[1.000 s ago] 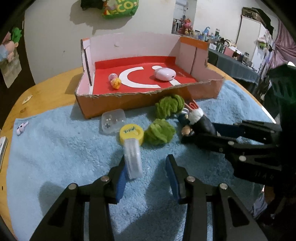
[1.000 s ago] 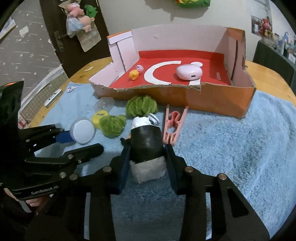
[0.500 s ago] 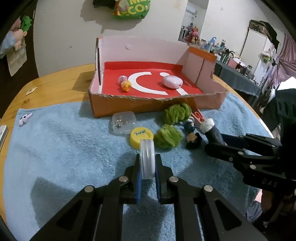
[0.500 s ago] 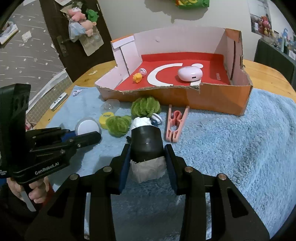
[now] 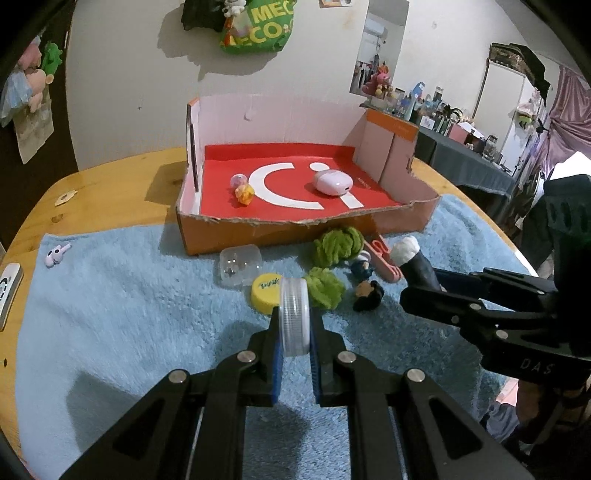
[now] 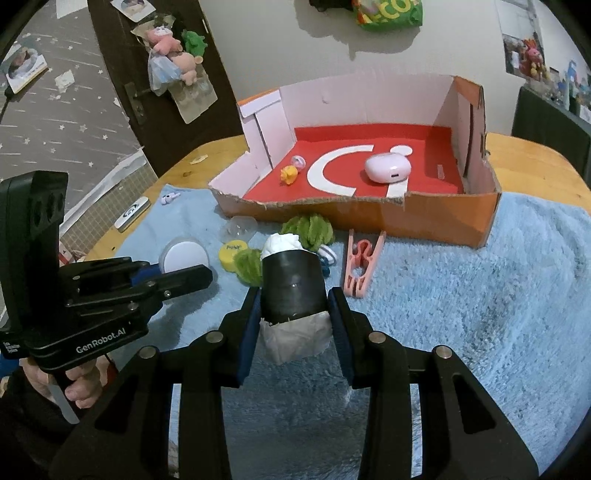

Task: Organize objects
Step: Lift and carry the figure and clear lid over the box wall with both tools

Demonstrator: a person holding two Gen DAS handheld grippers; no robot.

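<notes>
The left gripper [image 5: 294, 334] fingers clamp a round clear plastic lidded container [image 5: 294, 317] on edge. The right gripper [image 6: 293, 312] fingers grip a black-wrapped white roll [image 6: 293, 284], long axis pointing forward. The open orange cardboard box with red floor [image 5: 280, 230] lies straight ahead of both, beyond the blue towel [image 5: 129, 325].

You're working in a lived-in home room: a wooden table [image 5: 110, 173] draped with a blue towel [image 5: 110, 314], and plush toys [image 6: 173, 48] hanging on a dark door [image 6: 122, 74]. A snack bag [image 5: 258, 29] hangs on the white wall, and cluttered shelves [image 5: 424, 103] stand beyond the table's far right corner.
</notes>
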